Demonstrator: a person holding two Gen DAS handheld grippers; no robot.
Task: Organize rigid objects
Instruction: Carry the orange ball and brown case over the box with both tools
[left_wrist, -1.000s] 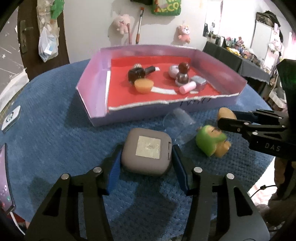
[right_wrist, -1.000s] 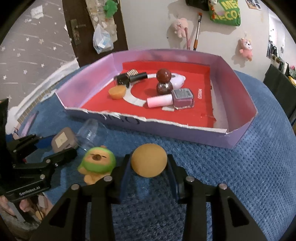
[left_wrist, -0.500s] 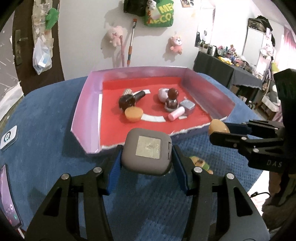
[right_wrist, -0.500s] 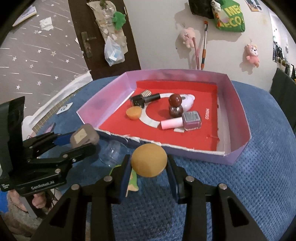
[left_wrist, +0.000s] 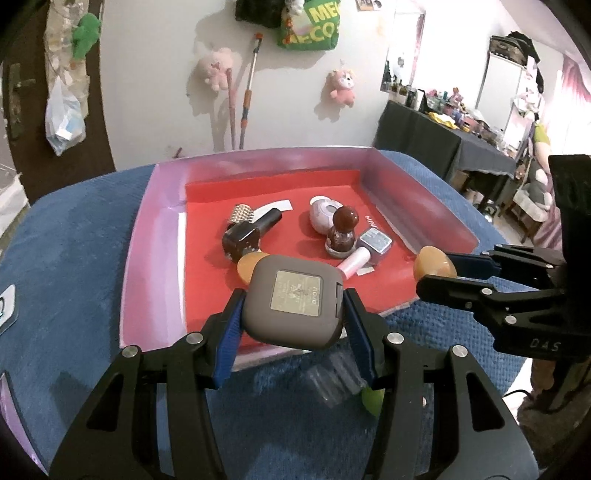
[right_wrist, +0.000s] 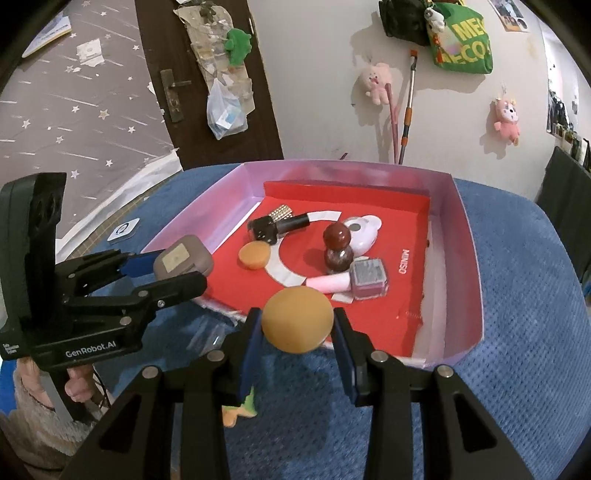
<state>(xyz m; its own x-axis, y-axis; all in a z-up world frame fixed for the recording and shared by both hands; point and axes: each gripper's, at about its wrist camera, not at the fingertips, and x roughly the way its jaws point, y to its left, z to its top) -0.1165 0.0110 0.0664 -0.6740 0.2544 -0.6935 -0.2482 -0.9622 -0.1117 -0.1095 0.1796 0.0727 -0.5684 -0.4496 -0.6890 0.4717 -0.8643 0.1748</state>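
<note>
Midway through the tidy-up, the left hand-held gripper (left_wrist: 291, 328) grasps a grey case (left_wrist: 293, 297) and the right hand-held gripper (right_wrist: 297, 349) clamps an orange ball (right_wrist: 297, 319), both poised at the pink tray's (right_wrist: 469, 258) near wall; next, carry each inward and release.

Both grippers hang tilted downward at the near edge of the purple tray (left_wrist: 155, 236). The left gripper (left_wrist: 291, 314) is clamped on a grey case (left_wrist: 293, 301), over the tray's near-left corner. The right gripper (right_wrist: 297, 332) pinches an orange ball (right_wrist: 297, 319) above the near wall. Fingers (right_wrist: 75, 389) grip the left handle.
</note>
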